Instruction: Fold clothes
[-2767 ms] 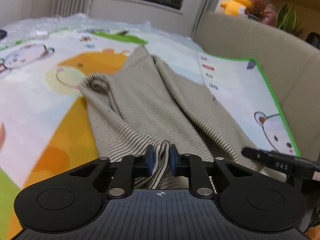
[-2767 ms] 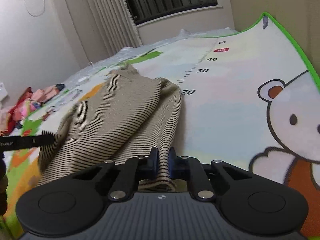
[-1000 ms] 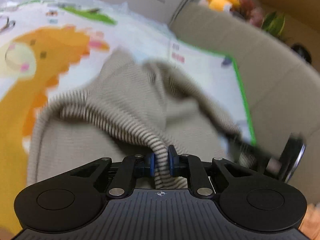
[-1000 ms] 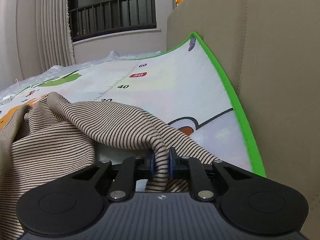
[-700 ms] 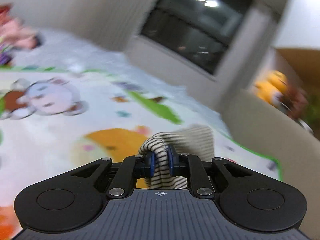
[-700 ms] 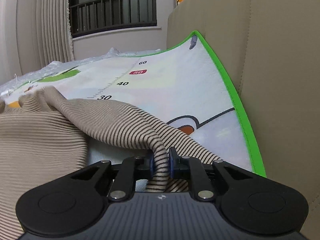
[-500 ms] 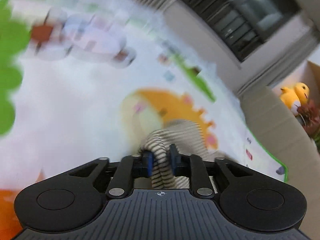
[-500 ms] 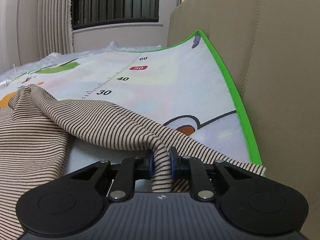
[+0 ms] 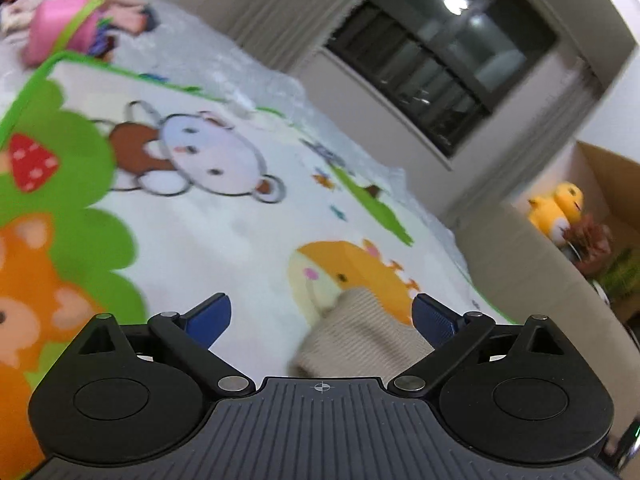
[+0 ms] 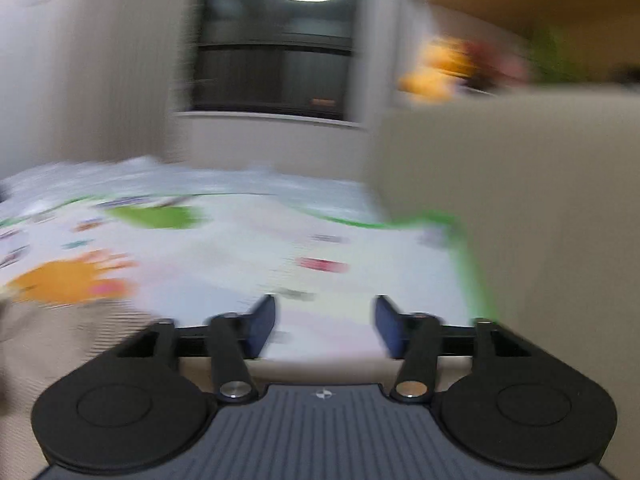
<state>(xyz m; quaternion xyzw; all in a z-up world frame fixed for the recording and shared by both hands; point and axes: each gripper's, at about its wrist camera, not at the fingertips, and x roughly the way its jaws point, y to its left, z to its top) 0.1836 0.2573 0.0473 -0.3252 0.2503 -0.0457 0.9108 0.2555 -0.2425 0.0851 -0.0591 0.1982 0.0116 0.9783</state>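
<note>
The beige striped garment (image 9: 360, 332) lies on the cartoon play mat (image 9: 240, 220), just below and between the spread fingers of my left gripper (image 9: 320, 316), which is open and holds nothing. In the blurred right wrist view the garment (image 10: 72, 332) shows at the lower left. My right gripper (image 10: 325, 328) is open and empty above the mat (image 10: 248, 260), to the right of the garment.
A beige sofa (image 10: 540, 220) rises along the mat's right edge, with a yellow plush toy (image 9: 560, 208) on its back. A pile of pink clothes and toys (image 9: 64, 24) lies at the far left. A dark window (image 9: 432, 68) is behind.
Both grippers were shut on the striped garment and have opened, letting it go. The left gripper carried its corner across the mat before release. The right gripper has swung upward fast.
</note>
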